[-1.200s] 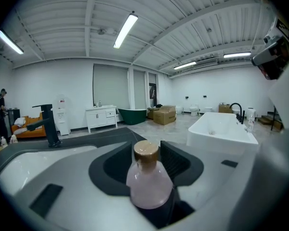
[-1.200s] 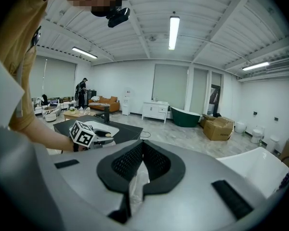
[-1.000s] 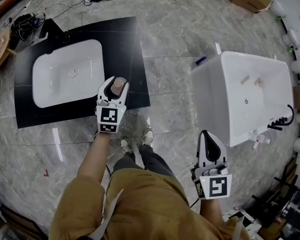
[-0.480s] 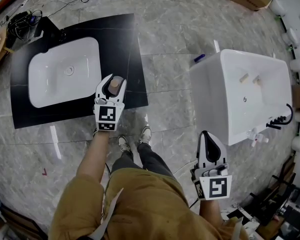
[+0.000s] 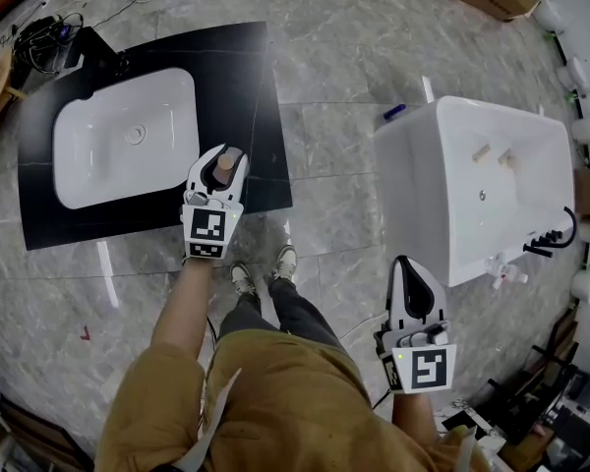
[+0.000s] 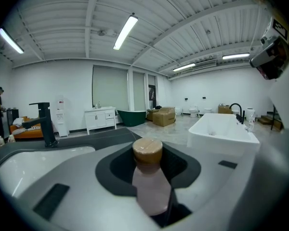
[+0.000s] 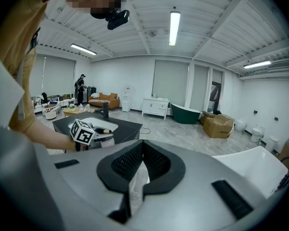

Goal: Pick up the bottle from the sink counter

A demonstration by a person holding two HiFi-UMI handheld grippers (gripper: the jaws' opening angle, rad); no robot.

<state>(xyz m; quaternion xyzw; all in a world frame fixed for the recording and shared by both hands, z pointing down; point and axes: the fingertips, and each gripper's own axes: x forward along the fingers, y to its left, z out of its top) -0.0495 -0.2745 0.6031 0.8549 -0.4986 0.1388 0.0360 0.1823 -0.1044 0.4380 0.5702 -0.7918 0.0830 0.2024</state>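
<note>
One black sink counter (image 5: 251, 87) lies on grey marble floor (image 5: 354, 37); left tongs (image 5: 230, 161) just closed on its bottle (image 6: 151, 186), right tongs (image 5: 407, 268) pressed together.

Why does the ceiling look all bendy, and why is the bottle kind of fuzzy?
Left gripper view: the wide lens curves the ceiling beams, and the pink bottle with a tan cap sits too close to be sharp. Right gripper view: same bending, dark corners. Head view: the shiny grey stone floor shows white glare streaks.
</note>
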